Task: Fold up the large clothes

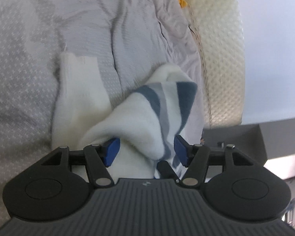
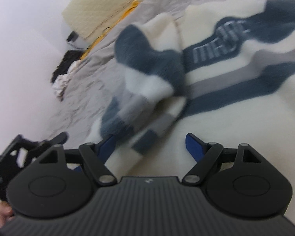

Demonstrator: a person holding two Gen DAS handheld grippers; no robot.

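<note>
Now left gripper (image 1: 145,149) jaws apart, bunch of white sweater (image 1: 133,118) with blue and grey stripes between blue pads (image 1: 112,151), low in frame, over grey bedsheet (image 1: 29,68). Right gripper (image 2: 151,147) wide open above sweater (image 2: 236,108); sleeve (image 2: 147,74) folded over, middle of frame.

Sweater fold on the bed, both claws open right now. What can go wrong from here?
1. In the left wrist view the sweater is bunched between the left claw pads, which are not pressing it; pulling away could snag and drag the fold.
2. The right claw is open above the loose striped sleeve; a blind close may pinch several layers.
</note>
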